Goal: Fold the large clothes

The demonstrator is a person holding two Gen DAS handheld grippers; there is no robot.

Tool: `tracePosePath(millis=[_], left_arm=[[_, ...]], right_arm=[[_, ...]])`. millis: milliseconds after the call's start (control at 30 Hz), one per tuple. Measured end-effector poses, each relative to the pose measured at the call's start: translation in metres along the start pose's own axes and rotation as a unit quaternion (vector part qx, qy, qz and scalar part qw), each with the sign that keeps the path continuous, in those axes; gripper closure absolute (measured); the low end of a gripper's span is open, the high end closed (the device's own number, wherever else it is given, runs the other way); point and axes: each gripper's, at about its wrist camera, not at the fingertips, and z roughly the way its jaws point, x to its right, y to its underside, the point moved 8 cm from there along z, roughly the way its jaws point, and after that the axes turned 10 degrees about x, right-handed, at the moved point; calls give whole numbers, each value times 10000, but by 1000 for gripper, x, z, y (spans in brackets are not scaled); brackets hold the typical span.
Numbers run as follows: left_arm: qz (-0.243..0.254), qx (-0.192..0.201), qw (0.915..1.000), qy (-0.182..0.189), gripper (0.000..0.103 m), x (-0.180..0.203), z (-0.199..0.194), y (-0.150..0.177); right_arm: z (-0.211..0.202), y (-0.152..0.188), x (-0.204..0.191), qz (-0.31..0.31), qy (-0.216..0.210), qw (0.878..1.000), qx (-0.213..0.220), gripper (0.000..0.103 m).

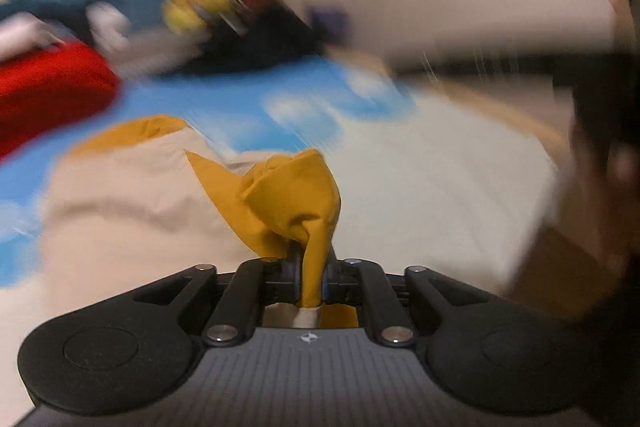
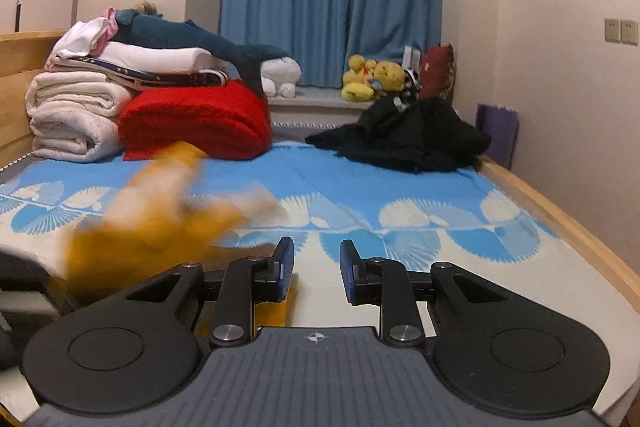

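Left wrist view showed my left tool [image 1: 310,279] clamped on a bunched fold of the mustard-and-cream garment [image 1: 288,203], the fabric pinched between the blue pads and spilling out both ahead of and behind them. The rest of the garment lay on the bed [image 1: 248,107], its cream side up and a mustard edge turned over at the end nearest the red blanket [image 1: 48,95]. The picture was smeared by motion, so I could not make out a collar, sleeve or hem.

From the right wrist view, my right tool [image 2: 316,267] stood with its fingers apart and nothing between them, low over the patterned sheet. The garment was a blurred mustard mass to its left, on the near side of the red blanket, with one mustard corner lying under the left finger.

I judged the cloth light, thin and limp: it creased sharply at the pinch and sagged freely away from it, so it would slump wherever unsupported. A hem corner or seam would give the firmest hold, with my free tool taking a matching corner.

Its long axis seemed to run from my left tool toward the red blanket, though the blur left that uncertain.
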Motion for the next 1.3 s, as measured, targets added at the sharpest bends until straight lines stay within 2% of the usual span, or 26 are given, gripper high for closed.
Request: tracePosePath(millis=[100,167,267,333,400,533,667,733,833,967,1033,1067,1100,1200,1233,1300], left_arm=[[-594,-667,9952,398,66,2,24,23],[-1096,-651,9905,510,55,-12,21,19],[-1814,-402,9803,666,44,-44,3,2],[-2190,-283,9730,672,42,-69,-11,-1],[-2372,-221,9698,523,39,-93,-22,-3],[-2212,-250,9746,-230,39,-134,-37,2],[-2227,-266,9712,-802,39,-170,-51,7],[-2266,-313,9689,-946,39,-178,-56,11],[-2153,-457,9690,-1122,39,-184,-59,14],[-1948,-582,9703,-1307,34,-185,-61,21],[-1906,-625,9695,-1410,34,-188,-64,25],[-1912,-629,9686,-1461,33,-189,-66,28],[-1926,-633,9674,-1516,33,-191,-65,28],[-2062,-626,9623,-1661,33,-195,-65,28],[-2105,-625,9610,-1679,33,-196,-65,28],[-2154,-640,9599,-1678,33,-198,-64,29]], right_arm=[[2,4,6,253,-78,9996,-130,76],[5,11,7,520,-198,9979,-330,76],[14,25,2,989,-407,9921,-651,72],[20,37,-8,1249,-624,9859,-927,64],[31,48,-24,1466,-811,9786,-1197,62],[53,72,-60,1584,-1118,9638,-1832,59],[67,100,-78,1069,-782,9596,-2483,59],[68,106,-81,922,-647,9589,-2606,59],[66,108,-78,875,-532,9585,-2661,59],[63,111,-73,804,-503,9567,-2752,59],[60,108,-78,691,-617,9592,-2671,82],[57,103,-81,588,-698,9623,-2563,86],[56,99,-84,479,-766,9655,-2442,97],[46,78,-87,413,-980,9739,-2004,100],[43,69,-82,574,-1001,9761,-1843,100],[33,42,-58,1341,-1010,9763,-1364,101]])
